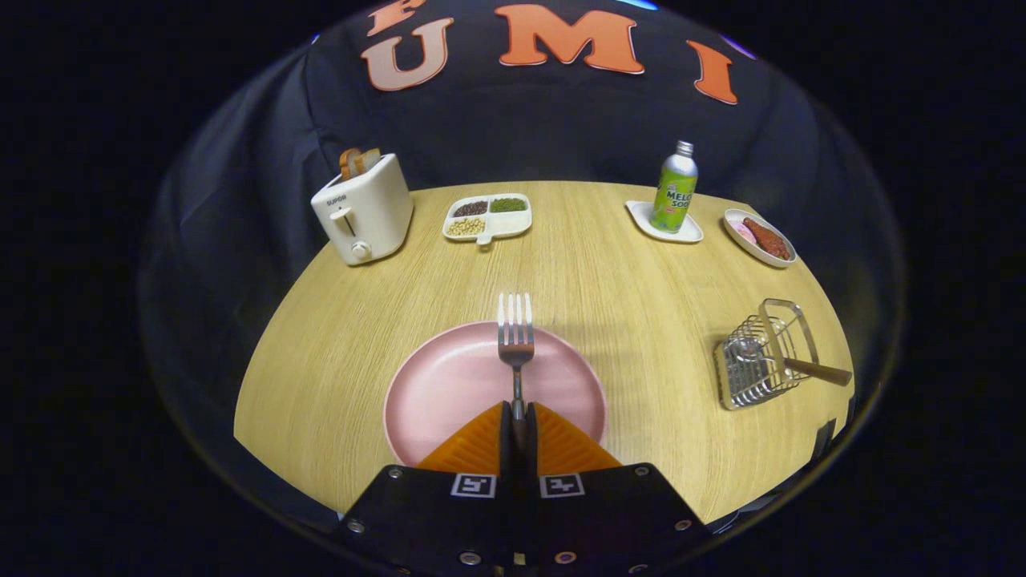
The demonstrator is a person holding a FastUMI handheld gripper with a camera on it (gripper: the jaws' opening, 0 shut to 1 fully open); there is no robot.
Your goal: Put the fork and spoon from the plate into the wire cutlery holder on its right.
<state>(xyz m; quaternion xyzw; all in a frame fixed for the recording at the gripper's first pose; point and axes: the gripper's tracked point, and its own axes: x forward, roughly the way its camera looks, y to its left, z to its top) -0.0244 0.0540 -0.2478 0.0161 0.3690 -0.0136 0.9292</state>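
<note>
My gripper (pixel 517 417) is shut on the handle of a metal fork (pixel 515 332), both fingers pressing it. The fork points straight ahead, its tines reaching past the far rim of the pink plate (pixel 449 385) below it. It looks lifted a little off the plate. To the right stands the wire cutlery holder (pixel 761 353), tilted toward me, with a wooden-handled utensil (pixel 817 370) in it whose handle sticks out to the right. Its head is hidden inside the wire.
At the table's back stand a white toaster (pixel 365 208) with bread, a divided dish of beans (pixel 487 216), a green bottle (pixel 675 188) on a small white tray (pixel 637 213) and a bowl of food (pixel 760 237). The table's front edge is close under the fingers.
</note>
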